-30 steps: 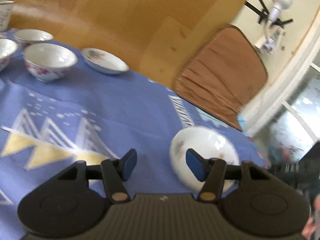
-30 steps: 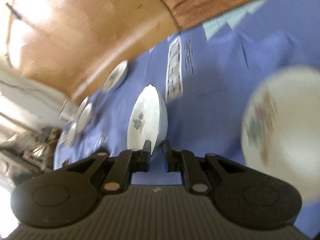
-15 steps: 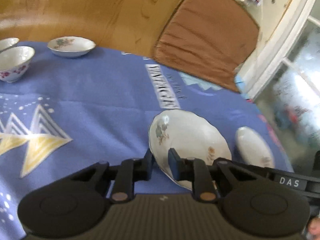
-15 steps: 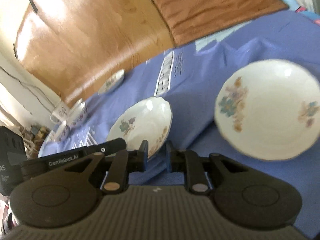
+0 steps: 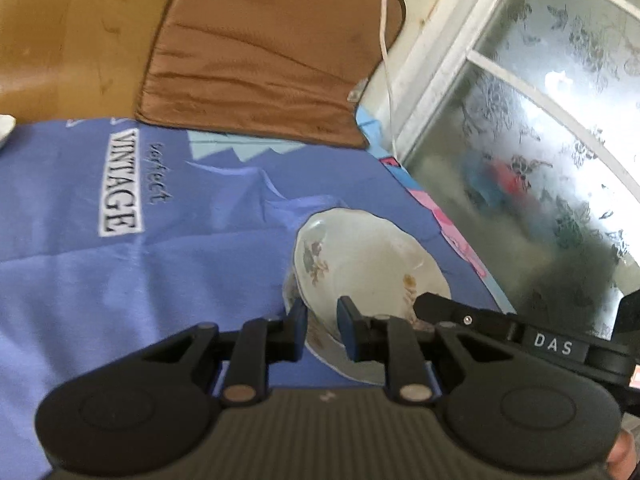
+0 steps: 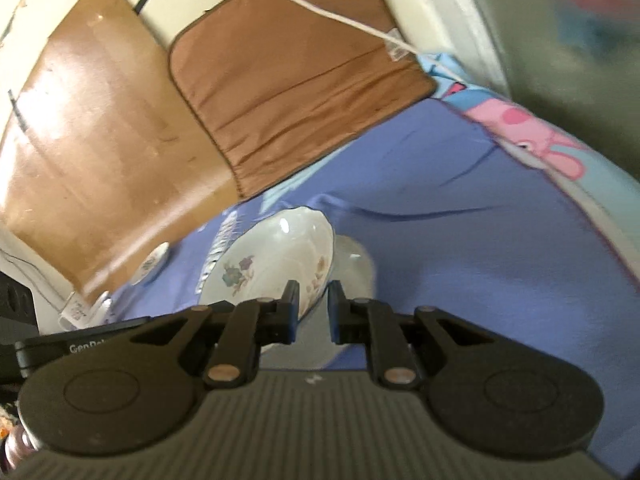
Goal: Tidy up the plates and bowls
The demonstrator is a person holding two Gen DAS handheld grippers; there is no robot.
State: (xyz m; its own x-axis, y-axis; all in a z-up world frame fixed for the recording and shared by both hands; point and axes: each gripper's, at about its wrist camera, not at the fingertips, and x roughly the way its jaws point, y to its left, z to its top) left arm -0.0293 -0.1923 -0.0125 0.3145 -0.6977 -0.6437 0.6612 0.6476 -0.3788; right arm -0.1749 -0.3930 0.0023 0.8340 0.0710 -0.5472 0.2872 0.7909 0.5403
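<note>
Two white floral plates overlap on the blue tablecloth (image 5: 120,280). In the left wrist view the upper plate (image 5: 360,264) tilts over a lower plate (image 5: 340,360). My left gripper (image 5: 322,326) is shut on their near rim; I cannot tell which plate it pinches. The right gripper's arm (image 5: 500,328) reaches in from the right. In the right wrist view a floral plate (image 6: 276,264) has its rim between the closing jaws of my right gripper (image 6: 314,312), held. A second plate (image 6: 358,264) shows blurred behind it. The left gripper's body (image 6: 80,346) sits at lower left.
A brown cushion (image 5: 260,60) and a wooden board (image 5: 60,40) lie beyond the cloth. A frosted window (image 5: 540,140) bounds the right side. A white cable (image 6: 320,12) crosses the cushion. A small dish (image 6: 154,262) sits far left. A pink cartoon cloth (image 6: 540,140) marks the table's edge.
The left gripper closed on a plate's rim and carried it right. The right gripper swung its plate towards it. The two plates, apart before, now overlap.
</note>
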